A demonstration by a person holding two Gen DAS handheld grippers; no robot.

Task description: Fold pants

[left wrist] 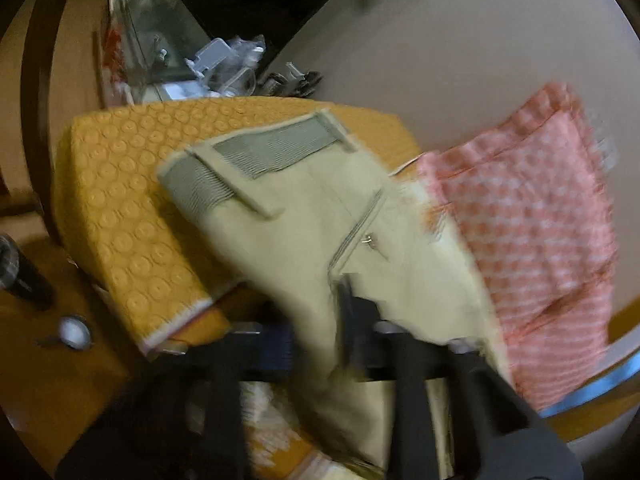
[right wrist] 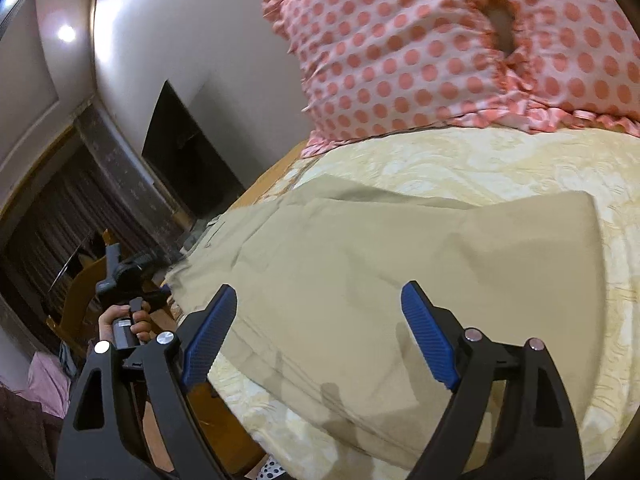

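Observation:
Beige pants [right wrist: 360, 272] lie folded lengthwise on a pale yellow bedspread [right wrist: 460, 160]. My right gripper [right wrist: 318, 304] is open and empty, hovering just above the pants' near part. In the blurred left wrist view the pants' waist end [left wrist: 304, 216], with grey elastic waistband [left wrist: 276, 148] and a zipped pocket, hangs lifted in front of the camera. My left gripper [left wrist: 348, 320] is shut on the pants' fabric near the pocket. The left gripper also shows in the right wrist view [right wrist: 128, 280] at the pants' far left end, held by a hand.
A pink polka-dot pillow [right wrist: 440, 48] lies at the head of the bed beyond the pants. An orange embossed cushion [left wrist: 120, 208] sits left of the bed by a cluttered table [left wrist: 180, 60]. A dark bottle [left wrist: 20, 276] stands at far left. The wall [left wrist: 460, 40] is behind.

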